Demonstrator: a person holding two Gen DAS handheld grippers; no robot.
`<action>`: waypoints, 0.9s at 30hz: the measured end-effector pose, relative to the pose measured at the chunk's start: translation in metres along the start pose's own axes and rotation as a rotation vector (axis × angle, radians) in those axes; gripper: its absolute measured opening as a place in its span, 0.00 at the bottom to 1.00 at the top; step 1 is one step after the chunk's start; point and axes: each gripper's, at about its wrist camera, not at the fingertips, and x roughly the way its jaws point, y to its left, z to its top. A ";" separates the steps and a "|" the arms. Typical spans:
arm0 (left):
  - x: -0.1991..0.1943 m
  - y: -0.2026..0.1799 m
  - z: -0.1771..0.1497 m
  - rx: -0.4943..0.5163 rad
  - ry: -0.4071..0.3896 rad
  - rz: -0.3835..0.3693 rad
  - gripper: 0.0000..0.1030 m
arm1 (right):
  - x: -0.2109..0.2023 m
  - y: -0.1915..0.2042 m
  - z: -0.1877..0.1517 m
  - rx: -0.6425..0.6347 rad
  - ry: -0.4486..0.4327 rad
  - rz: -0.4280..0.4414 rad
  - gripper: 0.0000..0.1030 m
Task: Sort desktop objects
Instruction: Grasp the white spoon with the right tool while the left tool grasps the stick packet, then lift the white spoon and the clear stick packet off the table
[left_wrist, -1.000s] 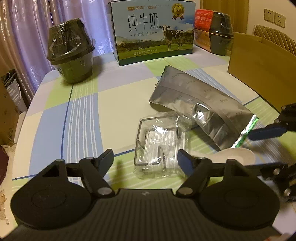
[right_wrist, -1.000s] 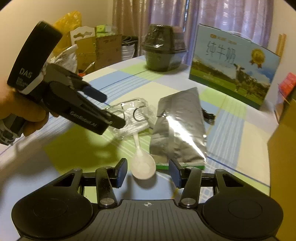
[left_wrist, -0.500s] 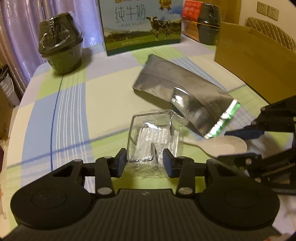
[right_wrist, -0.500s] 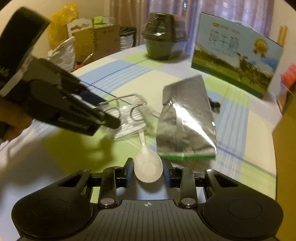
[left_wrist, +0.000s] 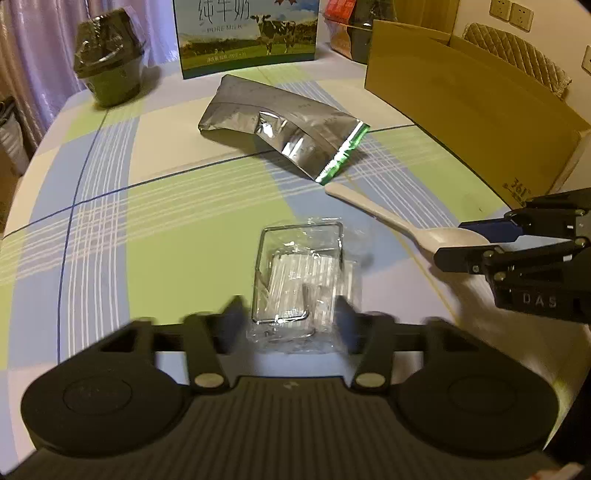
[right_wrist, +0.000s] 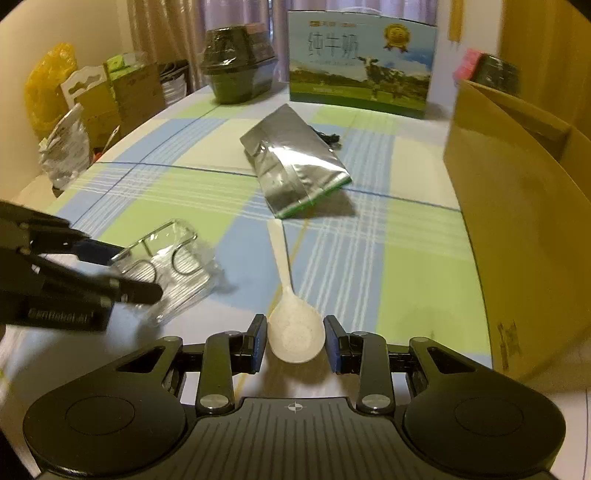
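A clear plastic packet holding a wire rack (left_wrist: 303, 273) sits between the blurred fingers of my left gripper (left_wrist: 290, 319), which is shut on its near end. From the right wrist view the packet (right_wrist: 173, 269) is tilted in the left gripper (right_wrist: 136, 273). A white plastic spoon (right_wrist: 280, 254) points away with its handle toward the foil bag. My right gripper (right_wrist: 295, 334) is shut on the spoon's bowl. In the left wrist view the spoon (left_wrist: 380, 212) sticks out of the right gripper (left_wrist: 452, 240) at the right edge.
A silver foil bag (left_wrist: 280, 129) lies mid-table on the checked cloth. An open cardboard box (left_wrist: 461, 103) stands at the right. At the back are a milk carton (left_wrist: 247, 33) and a wrapped black pot (left_wrist: 109, 70). Bags and boxes (right_wrist: 92, 103) sit beyond the left table edge.
Both grippers were open a second ago and have closed, the left on the packet, the right on the spoon's bowl. Packet and spoon have since moved back from the foil bag.
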 end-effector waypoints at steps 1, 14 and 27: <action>-0.001 -0.004 -0.002 0.008 -0.007 0.011 0.57 | -0.002 0.002 -0.003 0.001 -0.003 0.000 0.29; 0.004 -0.002 0.000 -0.050 -0.037 -0.009 0.48 | 0.003 0.001 -0.012 -0.023 -0.026 -0.018 0.44; 0.008 0.005 -0.001 -0.108 -0.024 -0.014 0.40 | 0.007 0.004 -0.013 -0.027 -0.031 0.000 0.46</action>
